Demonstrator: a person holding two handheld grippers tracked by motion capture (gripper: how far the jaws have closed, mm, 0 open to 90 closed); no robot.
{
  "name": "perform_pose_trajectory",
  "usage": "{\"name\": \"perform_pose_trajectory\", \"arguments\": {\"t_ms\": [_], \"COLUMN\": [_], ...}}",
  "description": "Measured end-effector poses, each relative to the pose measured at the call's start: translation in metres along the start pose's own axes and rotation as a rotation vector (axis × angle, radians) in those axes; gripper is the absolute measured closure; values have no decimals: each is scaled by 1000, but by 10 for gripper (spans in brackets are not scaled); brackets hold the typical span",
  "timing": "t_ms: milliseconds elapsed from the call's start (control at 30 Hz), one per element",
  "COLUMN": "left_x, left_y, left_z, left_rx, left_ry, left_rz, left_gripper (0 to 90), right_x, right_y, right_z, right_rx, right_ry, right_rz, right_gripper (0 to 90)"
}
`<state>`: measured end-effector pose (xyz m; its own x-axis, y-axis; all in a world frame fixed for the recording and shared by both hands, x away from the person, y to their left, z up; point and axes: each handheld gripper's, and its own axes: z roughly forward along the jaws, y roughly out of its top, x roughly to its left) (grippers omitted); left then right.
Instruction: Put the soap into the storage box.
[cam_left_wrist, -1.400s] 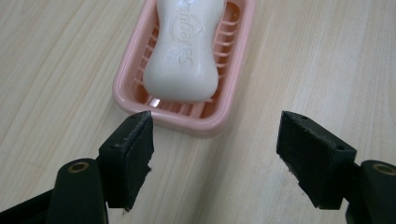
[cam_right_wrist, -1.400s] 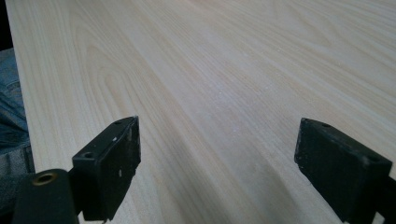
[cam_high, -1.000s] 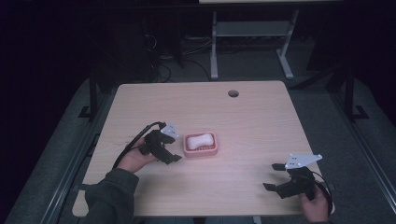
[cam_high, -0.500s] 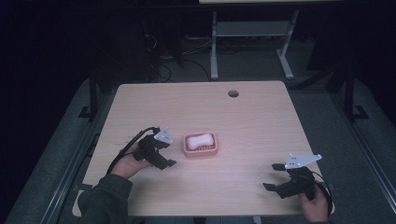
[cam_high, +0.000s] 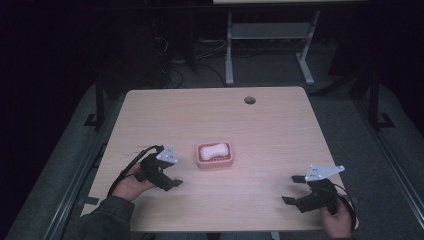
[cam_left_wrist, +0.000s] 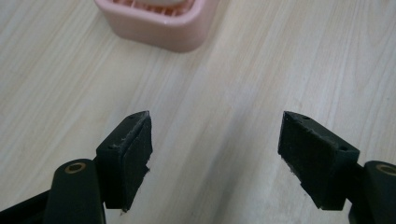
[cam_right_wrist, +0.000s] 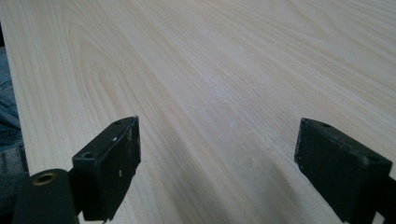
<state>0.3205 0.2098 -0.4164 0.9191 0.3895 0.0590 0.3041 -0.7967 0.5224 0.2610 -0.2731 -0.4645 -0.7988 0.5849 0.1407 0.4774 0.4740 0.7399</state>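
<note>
Left gripper (cam_high: 172, 176) drawn back from soap dish (cam_high: 214, 154), jaws apart, empty.

Pink soap dish (cam_high: 215, 161), rounded rectangle, flat on the wooden table, near centre and slightly left, white bone-shaped soap bar (cam_high: 213, 150) lying lengthwise inside it

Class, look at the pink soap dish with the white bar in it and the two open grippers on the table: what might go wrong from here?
1. The left gripper sits close beside the soap dish with open, empty jaws; a careless move might nudge the light dish across the table.
2. The soap lies loose in the dish and looks smooth; a pinch may let it slip.
3. The right gripper rests near the table's front edge, where its trailing cable might snag.
</note>
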Motion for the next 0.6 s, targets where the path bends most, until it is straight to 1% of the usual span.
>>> {"name": "perform_pose_trajectory", "arguments": {"t_ms": [67,100,200,233,300,367,400,433,467,500,600], "left_x": [-1,-3,-6,-10,-11,-15,-19,-19,-21,-24,-33], "left_y": [-2,-6,-10,-14,-16,-19,-23,-23,-25,-27,-31], "left_z": [0,-1,-3,-5,-6,-8,-11,-11,-11,-12,-13], "left_rx": [-3,-8,-9,-12,-11,-17,-25,-25,-33,-36,-19], "left_ry": [0,0,5,9,12,16,25,25,24,24,33], "left_rz": [-2,-9,-10,-10,-6,-10,-16,-16,-24,-24,-13], "left_gripper": [256,256,254,253,252,252,251,251,251,251,243], "right_x": [0,0,0,0,0,1,1,1,1,1,1], "right_y": [0,0,-1,-1,-1,-1,-1,-1,-1,-1,-1], "right_z": [0,0,0,0,0,-1,-1,-1,-1,-1,-1], "right_rx": [0,2,2,4,5,3,3,3,3,3,6], "right_ry": [0,0,-1,-2,-1,0,-1,-1,-1,0,2], "right_rz": [-2,2,1,4,3,1,1,1,0,-2,-5], "right_gripper": [141,141,142,142,142,142,142,142,142,142,142]}}
